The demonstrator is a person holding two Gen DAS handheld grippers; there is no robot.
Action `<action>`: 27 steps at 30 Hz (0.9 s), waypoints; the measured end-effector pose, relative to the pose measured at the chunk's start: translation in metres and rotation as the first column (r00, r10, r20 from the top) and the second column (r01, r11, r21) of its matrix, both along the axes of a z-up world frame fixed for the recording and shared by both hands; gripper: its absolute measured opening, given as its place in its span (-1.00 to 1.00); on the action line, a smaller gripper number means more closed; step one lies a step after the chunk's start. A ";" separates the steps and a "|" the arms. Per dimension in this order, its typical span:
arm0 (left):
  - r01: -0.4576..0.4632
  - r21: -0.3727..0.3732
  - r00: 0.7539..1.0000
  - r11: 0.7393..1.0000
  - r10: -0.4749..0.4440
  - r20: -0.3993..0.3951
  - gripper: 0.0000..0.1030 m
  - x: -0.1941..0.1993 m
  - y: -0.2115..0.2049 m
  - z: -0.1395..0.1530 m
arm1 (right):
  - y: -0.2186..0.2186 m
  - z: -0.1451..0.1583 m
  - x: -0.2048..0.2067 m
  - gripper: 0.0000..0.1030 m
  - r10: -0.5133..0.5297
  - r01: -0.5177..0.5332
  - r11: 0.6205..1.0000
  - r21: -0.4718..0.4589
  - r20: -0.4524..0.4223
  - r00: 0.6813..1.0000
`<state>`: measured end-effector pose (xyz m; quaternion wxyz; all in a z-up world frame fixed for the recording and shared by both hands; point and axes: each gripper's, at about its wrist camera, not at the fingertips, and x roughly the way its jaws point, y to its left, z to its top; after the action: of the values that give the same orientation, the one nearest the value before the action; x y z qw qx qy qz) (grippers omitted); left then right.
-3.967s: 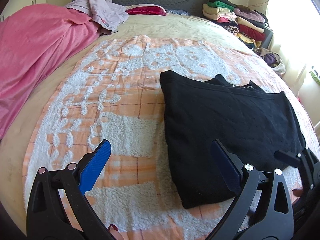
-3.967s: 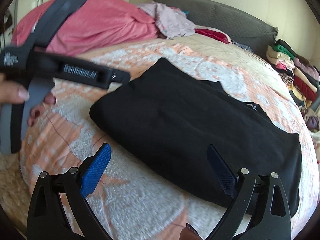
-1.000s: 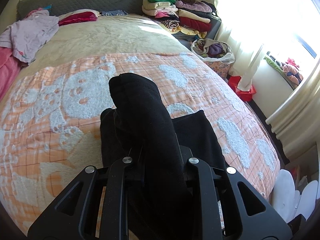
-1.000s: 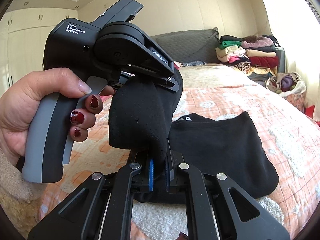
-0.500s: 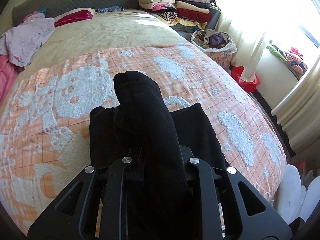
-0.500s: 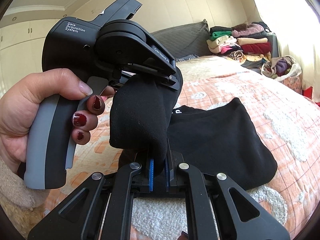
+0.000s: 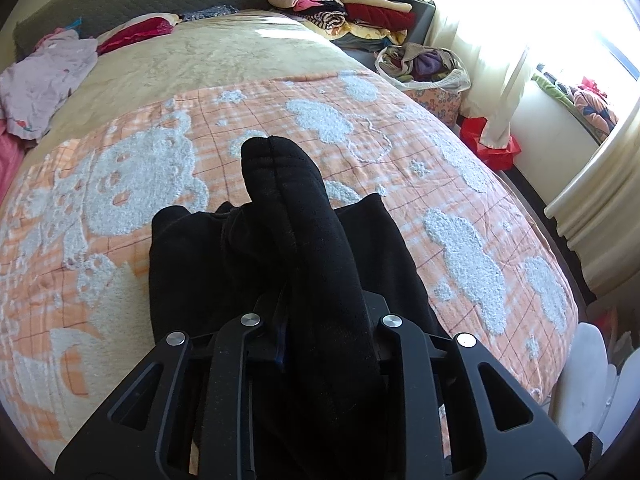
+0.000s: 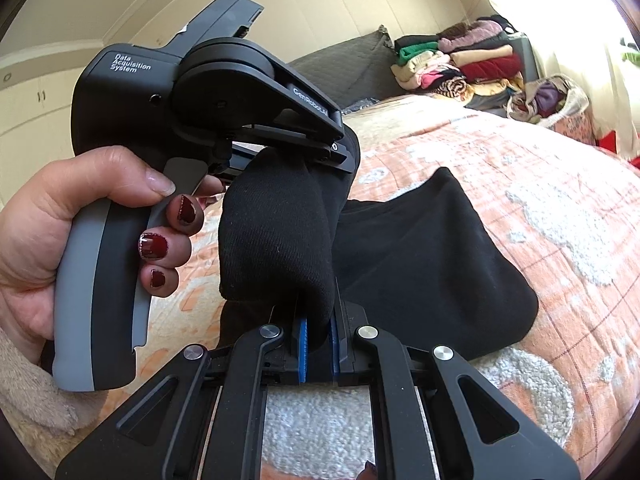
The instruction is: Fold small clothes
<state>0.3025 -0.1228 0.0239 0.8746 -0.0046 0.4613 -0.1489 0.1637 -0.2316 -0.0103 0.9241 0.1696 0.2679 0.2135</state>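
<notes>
Holding: one black knitted garment (image 8: 280, 236), a lifted fold of it pinched at two places, the rest lying on the bed.
Landmark: orange-and-white checked fleece blanket with raised white animal shapes (image 7: 120, 184), spread over the bed.
Right gripper (image 8: 318, 344): black frame with blue pads, jaws drawn narrow and clamped on the lower edge of the lifted fold, just above the blanket.
Left gripper (image 7: 320, 344): black frame, jaws close together with a thick roll of the same garment between them; they have just been easing apart slightly, and the pads are hidden by cloth, so firm pressure cannot be told.
Left hand (image 8: 60, 248): wrapped round the grey-and-black handle, dark red nails showing, beside the lifted fold.
Garment position: fold spans from one gripper to the other, raised off the blanket; the flat part lies on the blanket beyond the right gripper.
Stack of folded clothes in mixed colours (image 7: 344, 0): past the far corner of the blanket.
Bag of loose clothes (image 7: 424, 64): beside the blanket's far edge, under the stack.
Lilac crumpled garment (image 7: 44, 76): beyond the blanket, toward the headboard.
</notes>
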 end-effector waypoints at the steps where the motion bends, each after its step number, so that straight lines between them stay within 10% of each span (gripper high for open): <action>1: 0.001 0.003 1.000 1.000 -0.001 -0.002 -0.68 0.001 -0.002 -0.001 | -0.002 -0.002 0.000 -0.86 -0.002 0.002 1.000 0.011 -0.006 1.000; 27: 0.012 0.064 0.997 0.998 -0.008 -0.071 -0.22 0.020 -0.050 -0.053 | -0.038 -0.044 0.017 -0.78 0.017 0.017 0.981 0.192 -0.174 0.985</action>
<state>0.3229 -0.1732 -0.0295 0.8568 0.0207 0.4964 -0.1381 0.1810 -0.2691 -0.0545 0.8762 0.2764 0.3259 0.2230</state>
